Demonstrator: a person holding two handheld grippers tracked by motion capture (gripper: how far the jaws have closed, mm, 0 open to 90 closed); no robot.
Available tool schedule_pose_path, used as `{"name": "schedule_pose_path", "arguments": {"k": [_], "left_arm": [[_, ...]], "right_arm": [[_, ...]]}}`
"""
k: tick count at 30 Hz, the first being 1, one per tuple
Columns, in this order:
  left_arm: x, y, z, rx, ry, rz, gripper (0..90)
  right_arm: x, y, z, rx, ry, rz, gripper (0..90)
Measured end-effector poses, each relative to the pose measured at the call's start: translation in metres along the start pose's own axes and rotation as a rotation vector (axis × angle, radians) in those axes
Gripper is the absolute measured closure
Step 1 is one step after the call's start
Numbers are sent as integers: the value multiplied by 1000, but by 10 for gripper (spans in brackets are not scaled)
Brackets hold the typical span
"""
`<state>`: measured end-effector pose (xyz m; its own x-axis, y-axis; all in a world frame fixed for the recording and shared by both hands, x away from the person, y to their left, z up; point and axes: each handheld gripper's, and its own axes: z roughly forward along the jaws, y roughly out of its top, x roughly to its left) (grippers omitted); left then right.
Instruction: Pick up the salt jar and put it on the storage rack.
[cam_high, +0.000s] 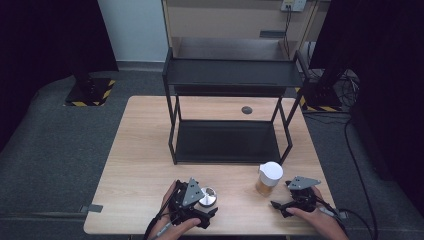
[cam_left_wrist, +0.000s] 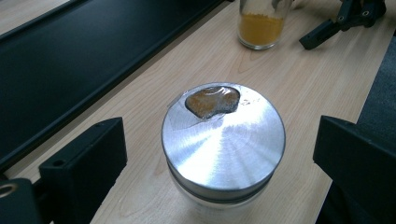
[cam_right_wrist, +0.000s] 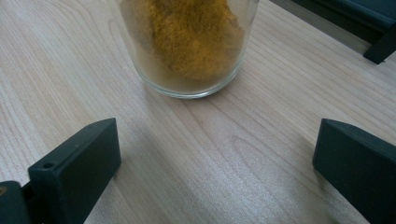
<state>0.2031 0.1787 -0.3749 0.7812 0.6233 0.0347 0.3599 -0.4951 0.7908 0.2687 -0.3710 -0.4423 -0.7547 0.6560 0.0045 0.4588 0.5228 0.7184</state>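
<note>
Your left gripper (cam_high: 200, 212) sits at the near edge of the table (cam_high: 140, 150), its jaws spread wide on either side of a small jar with a brushed metal lid (cam_left_wrist: 223, 140). In the left gripper view neither jaw touches the jar. It stands upright, long axis vertical, lid facing up. A clear patch taped on the lid shows brownish-orange powder beneath; the glass body below is mostly hidden, so you cannot tell how full it is.

Your right gripper (cam_high: 285, 206) rests near the right front corner, jaws apart and holding nothing. Just ahead of them stands a glass jar with a white lid (cam_high: 269, 179), upright as well, its base flat on the wood. In the right gripper view it holds yellow-orange powder heaped higher on one side; the jaws are short of the glass.

The two jars are well apart. Behind them a black two-tier rack (cam_high: 230, 75) stands on the table.
</note>
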Motion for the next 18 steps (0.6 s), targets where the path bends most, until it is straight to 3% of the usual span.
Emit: {"name": "schedule_pose_path", "arguments": {"k": [18], "left_arm": [[4,-7,11,29,-15,4,17]], "right_arm": [[0,0,0,0,1,-2,18]]}}
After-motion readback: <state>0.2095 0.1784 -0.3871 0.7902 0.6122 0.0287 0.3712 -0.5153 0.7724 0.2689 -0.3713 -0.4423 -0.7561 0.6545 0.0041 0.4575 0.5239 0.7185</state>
